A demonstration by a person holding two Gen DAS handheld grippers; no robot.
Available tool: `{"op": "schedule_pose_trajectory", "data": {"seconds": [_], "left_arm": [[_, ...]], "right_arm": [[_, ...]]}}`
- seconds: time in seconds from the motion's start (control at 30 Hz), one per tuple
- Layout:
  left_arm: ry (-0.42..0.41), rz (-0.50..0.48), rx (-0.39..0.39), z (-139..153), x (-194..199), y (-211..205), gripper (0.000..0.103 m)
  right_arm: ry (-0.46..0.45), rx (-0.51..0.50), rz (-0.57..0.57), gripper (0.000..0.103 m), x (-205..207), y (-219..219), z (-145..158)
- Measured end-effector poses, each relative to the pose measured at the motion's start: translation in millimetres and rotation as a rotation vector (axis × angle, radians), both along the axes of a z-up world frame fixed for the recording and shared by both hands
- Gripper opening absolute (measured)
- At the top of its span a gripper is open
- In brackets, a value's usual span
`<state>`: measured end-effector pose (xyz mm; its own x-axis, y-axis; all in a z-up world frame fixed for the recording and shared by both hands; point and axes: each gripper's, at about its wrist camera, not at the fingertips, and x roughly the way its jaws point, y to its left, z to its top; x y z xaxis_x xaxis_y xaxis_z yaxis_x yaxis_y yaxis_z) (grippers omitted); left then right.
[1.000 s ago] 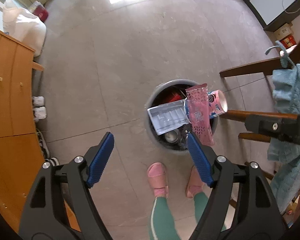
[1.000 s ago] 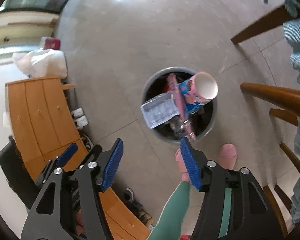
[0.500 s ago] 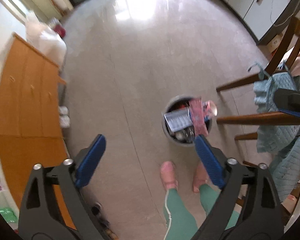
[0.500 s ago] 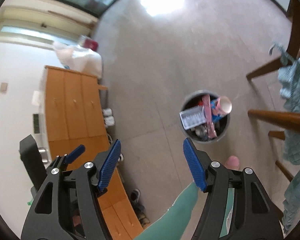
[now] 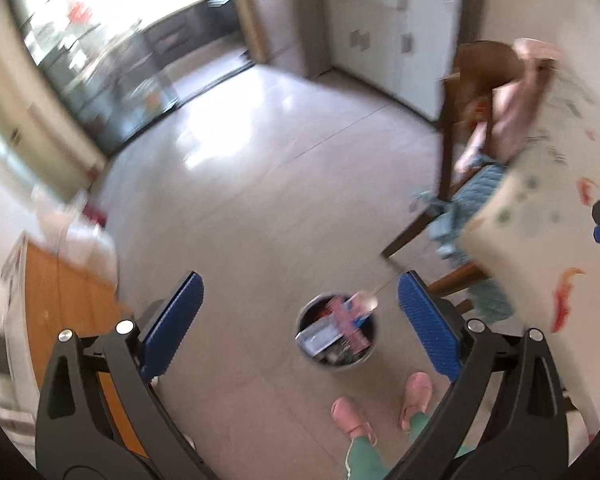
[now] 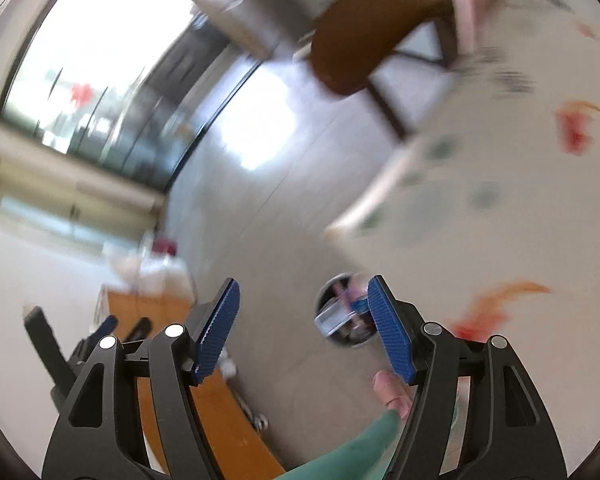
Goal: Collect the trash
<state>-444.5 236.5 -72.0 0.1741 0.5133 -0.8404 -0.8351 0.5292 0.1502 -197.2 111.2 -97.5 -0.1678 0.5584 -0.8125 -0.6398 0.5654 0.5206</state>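
Pale grey tiled floor (image 5: 260, 216) fills most of both views, w/ an orange wooden cabinet (image 5: 72, 300) to one side and a table in a cream cloth w/ red and green prints (image 5: 540, 216) on the other. We have both tools high above the round grey trash bin (image 5: 337, 334), which sits on the floor just in front of our pink slippers (image 5: 352, 416), beside the dark wooden chair legs. Left gripper (image 5: 300, 320) is opening, jaws wide apart, nothing btwn them; right gripper (image 6: 302, 328) is opening too, jaws apart and empty. Bin looks full to the rim: a clear plastic tray, a pink patterned wrapper and a pink-and-blue paper cup poke out above the edge. Both views are blurred, so finer detail is lost. Next step, we judge, is finding more trash, prob on the table: best to steady the tools first, scan the cloth, and keep jaws wide for the approach.
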Motion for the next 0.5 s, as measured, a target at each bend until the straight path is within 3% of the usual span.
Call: {"op": "schedule_pose_trajectory", "data": {"seconds": [0.1, 0.27, 0.5], "left_arm": [[-0.021, -0.129, 0.043, 16.4, 47.8, -20.8, 0.096], [-0.073, -0.262, 0.071, 34.5, 114.2, -54.6, 0.096], [-0.113, -0.428, 0.095, 50.9, 204.7, -104.3, 0.096]], "right_arm": [[-0.024, 0.007, -0.132, 0.070, 35.5, -54.7, 7.6], [-0.044, 0.025, -0.318, 0.070, 79.3, -138.1, 15.3], [-0.098, 0.014, -0.469, 0.070, 130.2, -223.9, 27.2]]}}
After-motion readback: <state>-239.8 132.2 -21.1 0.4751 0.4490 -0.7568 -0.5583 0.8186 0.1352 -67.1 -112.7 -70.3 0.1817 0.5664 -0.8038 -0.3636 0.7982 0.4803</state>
